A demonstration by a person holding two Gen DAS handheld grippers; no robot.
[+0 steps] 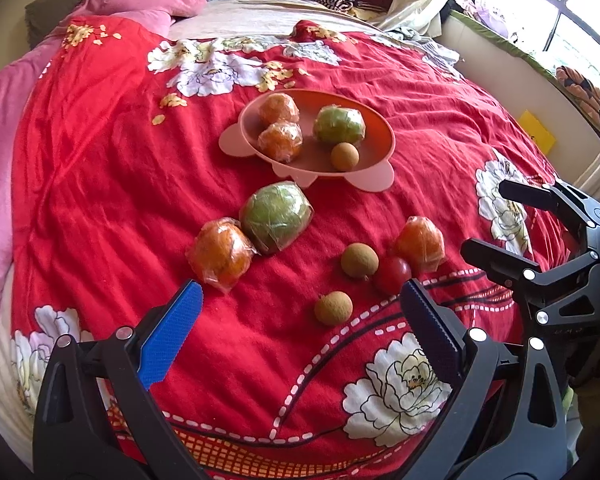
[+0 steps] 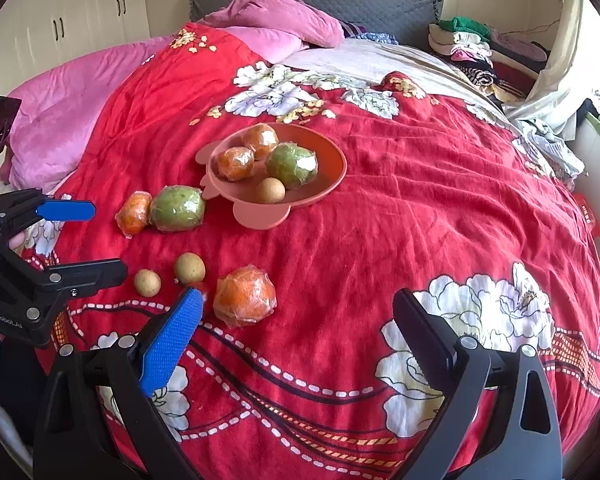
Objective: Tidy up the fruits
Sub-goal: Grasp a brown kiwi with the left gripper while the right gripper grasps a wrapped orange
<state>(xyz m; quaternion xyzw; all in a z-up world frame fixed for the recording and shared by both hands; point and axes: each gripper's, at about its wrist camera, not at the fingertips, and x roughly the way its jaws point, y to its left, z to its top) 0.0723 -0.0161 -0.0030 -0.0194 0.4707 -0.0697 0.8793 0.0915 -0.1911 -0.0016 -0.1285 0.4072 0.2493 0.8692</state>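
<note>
A pink bowl [image 1: 374, 118] [image 2: 334, 160] on the red floral blanket holds two wrapped oranges [image 1: 281, 140], a wrapped green fruit [image 1: 339, 125] and a longan [image 1: 344, 156]. In front of it lie a wrapped green fruit [image 1: 276, 218] [image 2: 177, 209], two wrapped oranges [image 1: 221, 254] [image 1: 420, 243], two longans [image 1: 359, 260] [image 1: 333, 307] and a cherry tomato [image 1: 393, 274]. My left gripper [image 1: 300, 308] is open and empty, just short of the near longan. My right gripper [image 2: 296, 312] is open and empty beside a wrapped orange [image 2: 245, 296]; it also shows in the left wrist view [image 1: 488, 220].
A pink quilt [image 2: 80, 100] lies at the left and a pink pillow [image 2: 284, 24] at the head of the bed. Folded clothes [image 2: 468, 52] are piled at the far right. A window and a low ledge [image 1: 500, 52] run along the right side.
</note>
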